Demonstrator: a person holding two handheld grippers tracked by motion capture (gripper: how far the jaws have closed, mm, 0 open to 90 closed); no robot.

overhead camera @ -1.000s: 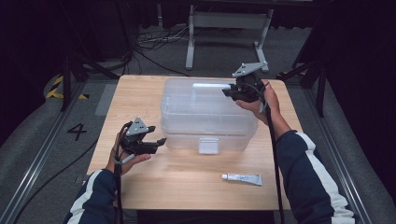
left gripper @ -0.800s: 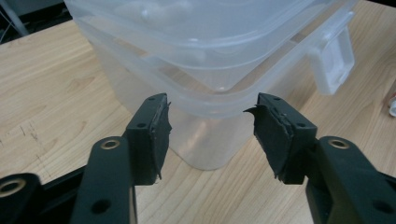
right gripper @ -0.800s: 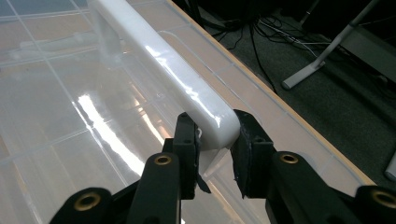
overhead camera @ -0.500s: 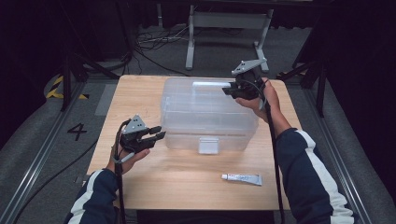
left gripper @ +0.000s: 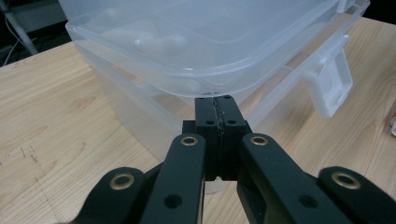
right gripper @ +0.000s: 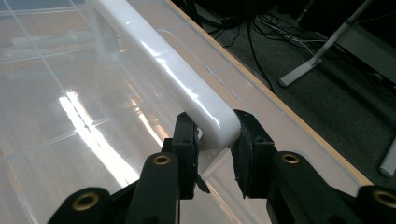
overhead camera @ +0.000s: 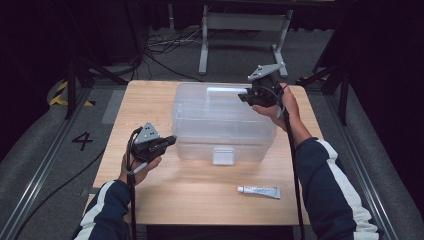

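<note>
A clear plastic storage box [overhead camera: 222, 120] with its lid [left gripper: 210, 37] on stands in the middle of the wooden table [overhead camera: 145, 100]. My left gripper [overhead camera: 170, 141] is at the box's left front corner. Its jaws have just been closing and now meet with nothing between them, the tips [left gripper: 217, 105] right under the lid's rim. My right gripper [overhead camera: 243, 96] reaches over the box's far right corner. It is shut on the end of the white handle [right gripper: 163, 70] on the lid, with a pad pressing on each side of the handle.
A white latch [overhead camera: 223, 155] hangs on the box's front wall. A small white tube [overhead camera: 259, 190] lies on the table near the front right. Cables and a metal stand's legs [overhead camera: 240, 30] are on the floor beyond the far edge.
The left gripper's jaws have come together from a half-open gap. Both hands and the box stay where they were.
</note>
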